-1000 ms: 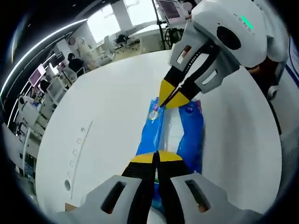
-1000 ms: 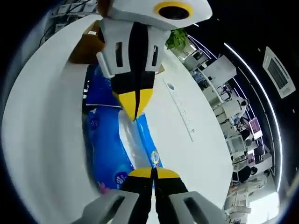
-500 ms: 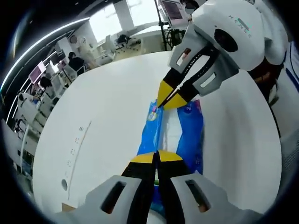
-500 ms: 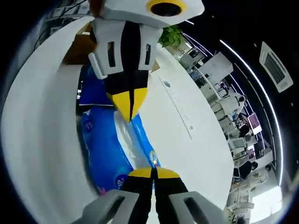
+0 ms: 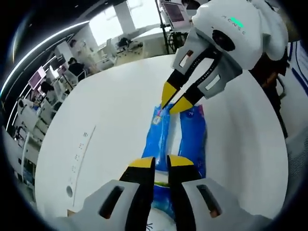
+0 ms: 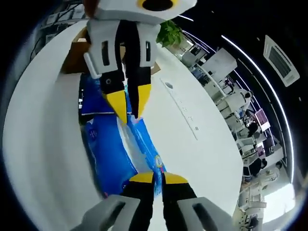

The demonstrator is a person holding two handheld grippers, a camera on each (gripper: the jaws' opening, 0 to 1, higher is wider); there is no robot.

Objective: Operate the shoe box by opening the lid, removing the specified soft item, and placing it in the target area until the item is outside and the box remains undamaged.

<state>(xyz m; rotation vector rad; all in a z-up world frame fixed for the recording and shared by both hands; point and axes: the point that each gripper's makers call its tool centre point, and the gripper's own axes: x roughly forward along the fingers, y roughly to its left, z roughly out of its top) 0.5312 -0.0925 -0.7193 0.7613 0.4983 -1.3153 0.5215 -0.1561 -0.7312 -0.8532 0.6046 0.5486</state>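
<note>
Now both grippers (jaws slightly parted) flank the blue pack (image 5: 185, 137).

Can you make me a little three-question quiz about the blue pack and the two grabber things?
1. True or false: the blue pack lies flat on the white table.
2. In the left gripper view, where is the right hand-held gripper?
A. over the far end of the pack
B. off the table
C. inside a box
3. Fill in: the strip down the middle of the pack is ____.

Key:
1. True.
2. A. Its yellow tips are parted there. The left hand-held gripper, at the near end, has a slight gap between its tips.
3. White.
</note>
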